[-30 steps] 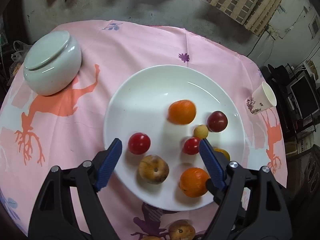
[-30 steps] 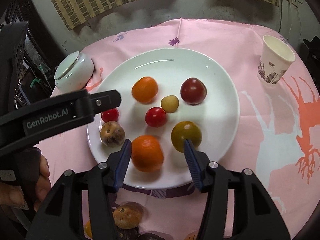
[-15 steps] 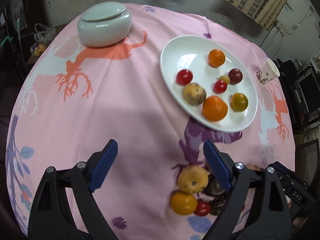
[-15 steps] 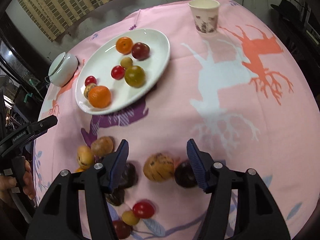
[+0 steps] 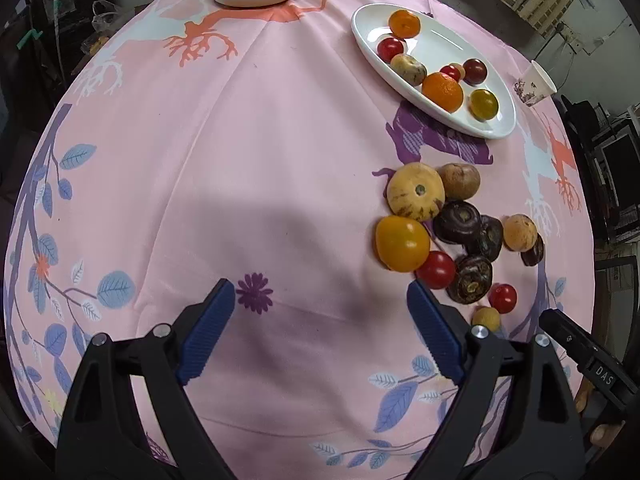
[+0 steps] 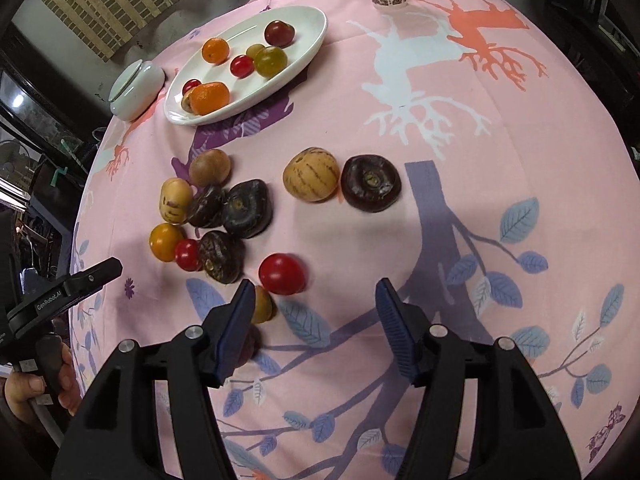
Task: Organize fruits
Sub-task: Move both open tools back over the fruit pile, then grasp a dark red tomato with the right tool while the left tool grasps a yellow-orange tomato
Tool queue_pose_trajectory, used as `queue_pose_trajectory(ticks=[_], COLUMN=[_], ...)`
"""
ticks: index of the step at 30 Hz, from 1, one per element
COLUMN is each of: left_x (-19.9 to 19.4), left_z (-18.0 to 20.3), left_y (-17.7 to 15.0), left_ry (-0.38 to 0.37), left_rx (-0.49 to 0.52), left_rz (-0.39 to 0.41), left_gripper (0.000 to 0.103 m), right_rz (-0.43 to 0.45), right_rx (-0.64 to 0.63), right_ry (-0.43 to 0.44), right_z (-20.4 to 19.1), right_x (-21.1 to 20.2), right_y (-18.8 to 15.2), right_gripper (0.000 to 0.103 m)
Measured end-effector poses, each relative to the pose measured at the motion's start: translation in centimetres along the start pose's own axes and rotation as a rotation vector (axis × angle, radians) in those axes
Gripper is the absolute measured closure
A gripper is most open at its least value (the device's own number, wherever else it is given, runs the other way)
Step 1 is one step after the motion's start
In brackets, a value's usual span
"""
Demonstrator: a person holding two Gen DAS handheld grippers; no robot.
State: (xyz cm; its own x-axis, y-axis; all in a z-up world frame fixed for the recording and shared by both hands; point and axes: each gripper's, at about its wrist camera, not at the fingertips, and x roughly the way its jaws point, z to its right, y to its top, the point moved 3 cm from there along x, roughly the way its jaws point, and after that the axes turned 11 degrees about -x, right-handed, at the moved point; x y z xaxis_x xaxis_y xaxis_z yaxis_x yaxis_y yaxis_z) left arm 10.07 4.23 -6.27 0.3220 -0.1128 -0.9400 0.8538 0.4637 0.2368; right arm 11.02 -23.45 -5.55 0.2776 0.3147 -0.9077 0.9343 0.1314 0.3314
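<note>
Picking the next loose fruit suits the right gripper point(image 6: 314, 306): its jaws stand half apart and empty, with the red tomato point(image 6: 282, 274) on the cloth just ahead. Straddle it squarely and close gently before carrying it to the white plate point(image 6: 316, 36). Spread wide, the left gripper point(image 5: 320, 300) holds nothing, beside the fruit cluster point(image 5: 452, 224).

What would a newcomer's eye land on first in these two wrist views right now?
Probably the loose fruit pile on the pink tablecloth, dark purple fruits mixed with tan, yellow and red ones. Behind it, the white plate already holds oranges and small tomatoes, beside a lidded bowl. In front, the right claw stands empty over the cloth, a red tomato just ahead.
</note>
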Motion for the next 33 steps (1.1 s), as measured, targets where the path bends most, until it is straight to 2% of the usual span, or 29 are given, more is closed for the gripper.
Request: queue_pose_trajectory(ticks=[13,20,33], left_x=[-1.1,-0.9,-0.2], left_z=[0.5,0.5,-0.7], left_y=[-2.8,-3.4,-3.5], left_ry=[-0.001,0.011,0.024], left_rx=[0.037,0.052,0.018], left_rz=[-0.019,-0.031,-0.049], left_gripper=[0.012,0.011,0.011], right_rz=[-0.043,-0.088,-0.116], right_rx=[-0.022,-0.177,-0.272], right_ry=[0.016,0.037,0.008], right_z=[-1.4,-5.6,-8.8], right_x=[-0.4,1.1,4.3], right_y=[-3.1,-4.5,-4.2], right_gripper=[0.039,0.039,0.039])
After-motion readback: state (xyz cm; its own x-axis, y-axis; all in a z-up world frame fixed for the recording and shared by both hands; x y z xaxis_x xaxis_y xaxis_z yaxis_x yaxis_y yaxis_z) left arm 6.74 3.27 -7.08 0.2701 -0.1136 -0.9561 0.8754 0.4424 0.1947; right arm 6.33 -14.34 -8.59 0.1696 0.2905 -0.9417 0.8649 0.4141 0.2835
